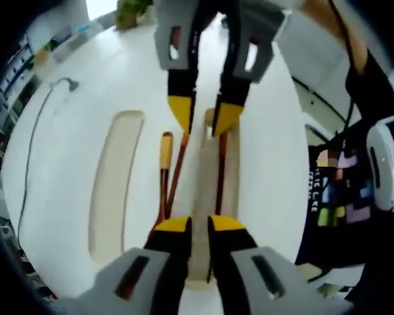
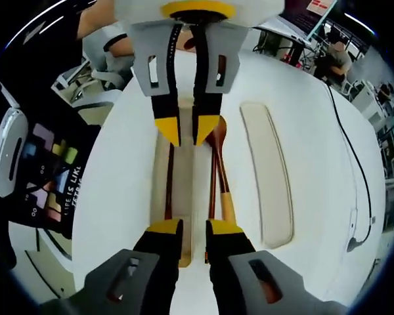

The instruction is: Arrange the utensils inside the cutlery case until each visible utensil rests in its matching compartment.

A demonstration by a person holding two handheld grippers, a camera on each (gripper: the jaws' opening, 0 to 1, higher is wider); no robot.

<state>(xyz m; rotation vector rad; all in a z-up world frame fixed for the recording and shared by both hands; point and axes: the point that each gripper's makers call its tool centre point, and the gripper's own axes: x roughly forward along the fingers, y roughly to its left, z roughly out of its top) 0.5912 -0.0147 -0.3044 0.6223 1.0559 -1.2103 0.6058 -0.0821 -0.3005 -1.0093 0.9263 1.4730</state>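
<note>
White round table (image 1: 65,197), one item, bearing all task things.

Cutlery case (image 1: 231,190): pale wood, long and open, lying lengthwise between the two grippers in both views. Its lid (image 1: 115,187), a pale elongated tray, lies apart beside it on the table.

Utensils: one dark reddish-brown stick (image 1: 221,174) rests inside the case, along a compartment. Two more slender brown sticks (image 1: 177,172) and a utensil with a light wooden handle (image 1: 165,152) lie just beside the case on the table side nearer the lid; whether they touch the case wall cannot be told. In the right gripper view a brown rounded spoon bowl (image 2: 218,131) shows by the far end of these pieces.

Left gripper (image 1: 199,224): yellow-tipped black jaws slightly apart, poised over the near end of the case, clamped on nothing visible.

Right gripper (image 2: 193,228): jaws slightly apart, over the opposite end of the case, nothing between them.

Black cable (image 1: 36,134): runs across the table near its edge.

Person: torso in a dark printed shirt (image 1: 335,197) at the table's side.
</note>
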